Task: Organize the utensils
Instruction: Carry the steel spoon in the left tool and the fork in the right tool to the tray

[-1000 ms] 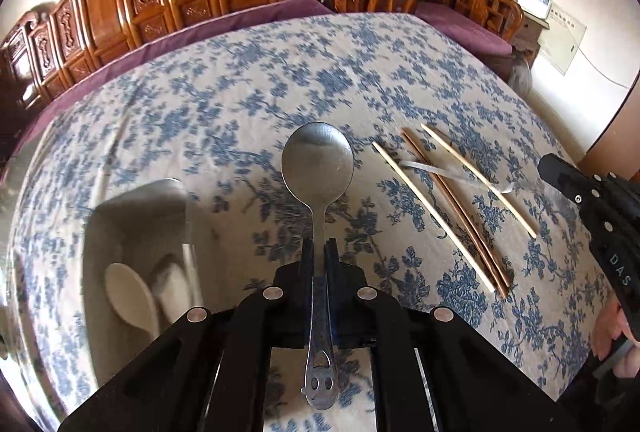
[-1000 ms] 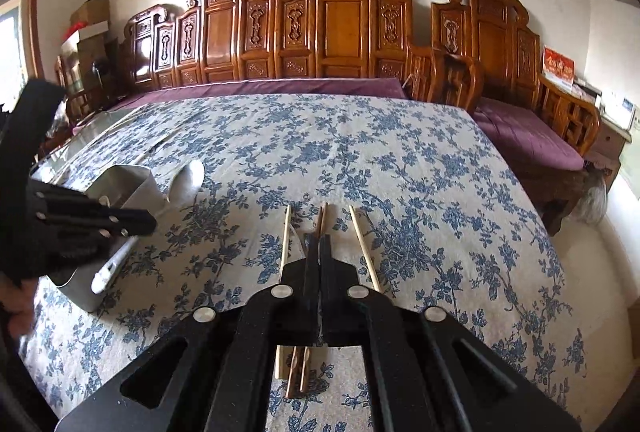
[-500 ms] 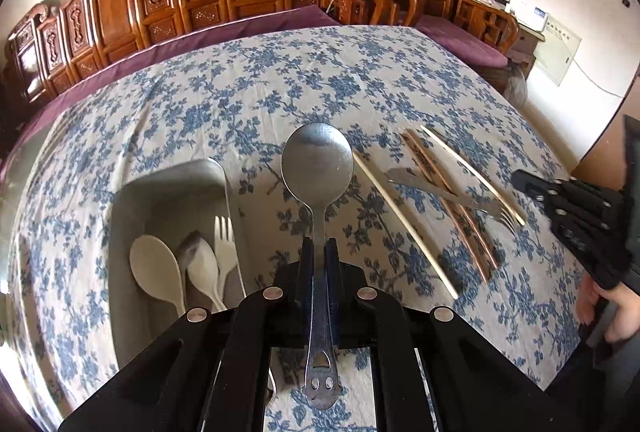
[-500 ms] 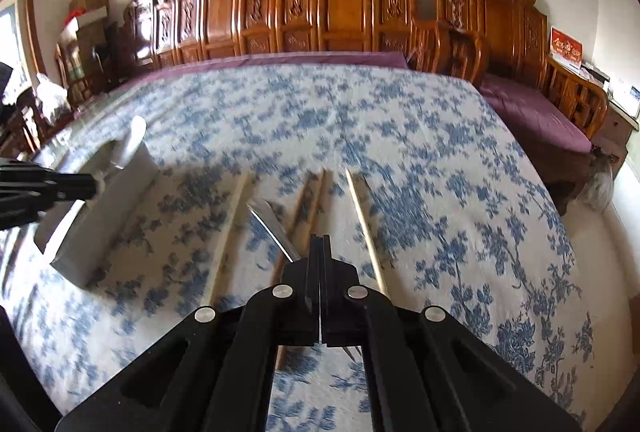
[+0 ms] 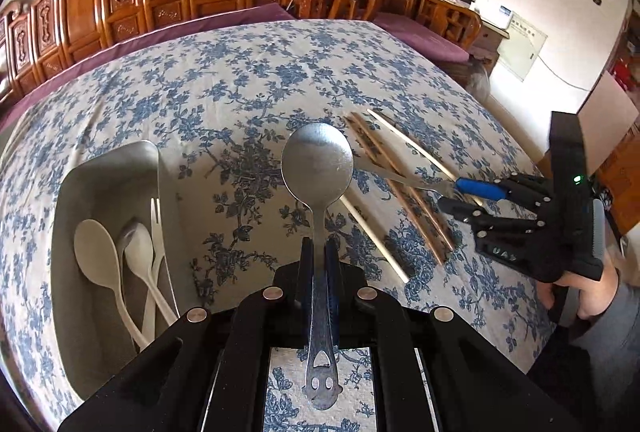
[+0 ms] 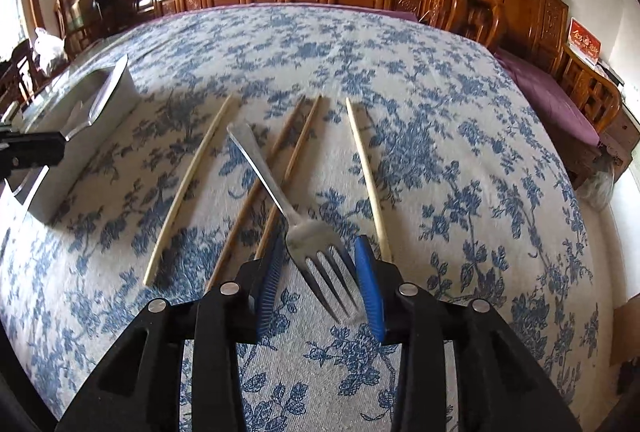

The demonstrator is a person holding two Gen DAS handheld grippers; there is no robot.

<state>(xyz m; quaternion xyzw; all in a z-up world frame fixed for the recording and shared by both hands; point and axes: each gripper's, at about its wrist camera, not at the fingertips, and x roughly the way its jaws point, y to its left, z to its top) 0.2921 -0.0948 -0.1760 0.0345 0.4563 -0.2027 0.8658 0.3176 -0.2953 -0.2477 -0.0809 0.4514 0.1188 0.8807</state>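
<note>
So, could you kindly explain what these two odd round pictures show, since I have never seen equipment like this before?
There is no robot here: a person holds a black two-finger gripper in each hand, and each carries a wide-angle camera looking along its fingers. That is why each picture has black fingers at the bottom.

The left wrist view shows the left gripper shut on the handle of a metal spoon. Beside it stands a grey tray with white plastic spoons and a fork inside.

The right wrist view shows the right gripper, its jaws opening around the tines of a metal fork, not pressing on it. The fork lies across wooden chopsticks on the flowered tablecloth.
</note>
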